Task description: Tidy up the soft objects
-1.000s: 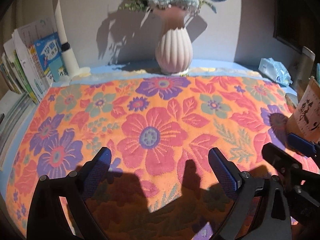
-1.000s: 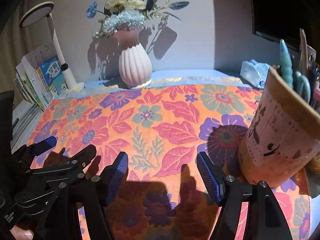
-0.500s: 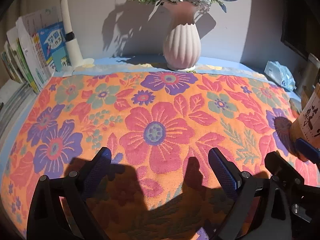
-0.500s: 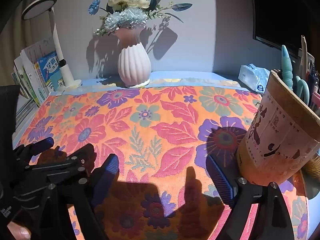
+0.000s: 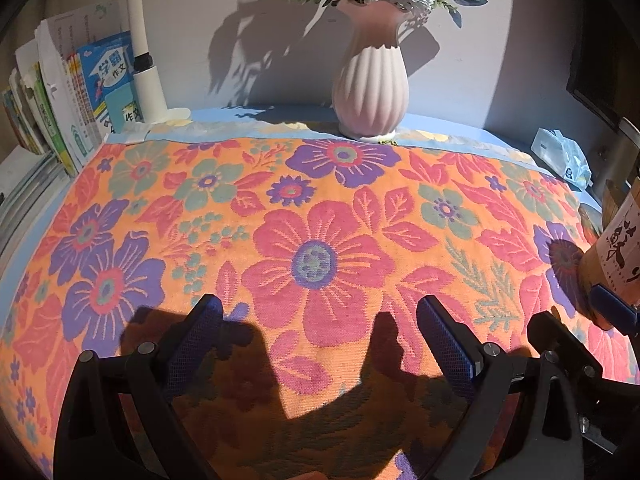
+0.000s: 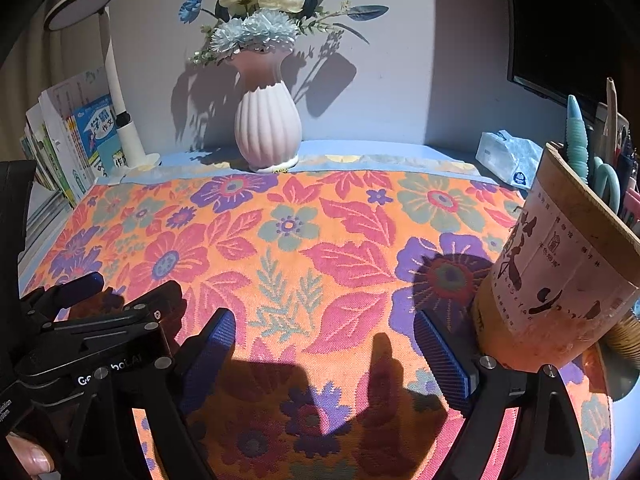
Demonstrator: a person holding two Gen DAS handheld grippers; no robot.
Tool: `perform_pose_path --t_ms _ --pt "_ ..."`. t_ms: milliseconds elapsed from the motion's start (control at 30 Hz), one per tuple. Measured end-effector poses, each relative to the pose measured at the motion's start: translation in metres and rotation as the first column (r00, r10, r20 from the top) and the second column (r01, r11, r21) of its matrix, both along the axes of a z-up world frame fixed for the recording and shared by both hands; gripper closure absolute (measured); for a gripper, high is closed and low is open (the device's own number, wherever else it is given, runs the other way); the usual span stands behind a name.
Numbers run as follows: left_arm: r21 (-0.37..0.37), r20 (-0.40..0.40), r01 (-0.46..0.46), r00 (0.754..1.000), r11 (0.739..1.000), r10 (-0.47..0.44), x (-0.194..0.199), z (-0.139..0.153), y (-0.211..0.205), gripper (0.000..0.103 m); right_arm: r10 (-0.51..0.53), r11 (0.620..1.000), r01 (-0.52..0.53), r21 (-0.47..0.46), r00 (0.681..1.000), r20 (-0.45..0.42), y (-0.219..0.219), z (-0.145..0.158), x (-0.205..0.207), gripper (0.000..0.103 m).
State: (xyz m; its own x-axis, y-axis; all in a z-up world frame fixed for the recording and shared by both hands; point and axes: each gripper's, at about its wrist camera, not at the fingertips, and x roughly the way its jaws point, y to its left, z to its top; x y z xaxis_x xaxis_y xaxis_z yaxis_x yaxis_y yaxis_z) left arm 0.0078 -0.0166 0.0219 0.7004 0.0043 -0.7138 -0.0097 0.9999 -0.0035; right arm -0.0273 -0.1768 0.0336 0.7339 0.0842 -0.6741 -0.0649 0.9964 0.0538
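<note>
An orange towel with pink, purple and green flowers [image 5: 320, 220] [image 6: 300, 240] lies spread flat over the table. My left gripper [image 5: 318, 308] hovers open over the towel's near part, with only cloth showing between its blue pads. Just to its right, my right gripper [image 6: 324, 318] also stands wide open over the near part and holds nothing. Its right finger is close beside a paper pen cup [image 6: 560, 264]. Each gripper shows in the other's view: the left gripper [image 6: 128, 288] at the left, the right gripper [image 5: 568, 308] at the right.
A ribbed pink vase with flowers [image 5: 372, 92] [image 6: 266, 128] stands at the towel's far edge. Books [image 5: 80, 92] and a white lamp [image 6: 116, 92] line the left. A tissue pack [image 6: 508, 156] lies at the back right. A dark screen [image 6: 560, 40] hangs on the right.
The right gripper's jaws have spread much wider. The left gripper has stayed open, and its view has swung slightly left, so the vase sits further right in it.
</note>
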Motion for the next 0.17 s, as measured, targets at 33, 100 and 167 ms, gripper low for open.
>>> perform_pose_path --t_ms 33,100,167 --pt "0.006 0.009 -0.005 1.000 1.000 0.005 -0.0008 0.0008 -0.0003 0.006 0.000 1.000 0.000 0.000 1.000 0.000 0.0001 0.0000 0.0001 0.013" --pt "0.016 0.040 -0.016 0.999 1.000 0.015 -0.0039 0.0039 0.0001 0.006 0.000 1.000 0.000 -0.001 1.000 0.000 0.0003 -0.0001 0.0002 0.013" --pt "0.021 0.042 -0.011 0.999 1.000 0.010 -0.0042 0.0041 -0.0010 0.006 0.001 1.000 -0.001 -0.002 1.000 -0.001 0.0004 -0.0004 0.0004 0.013"
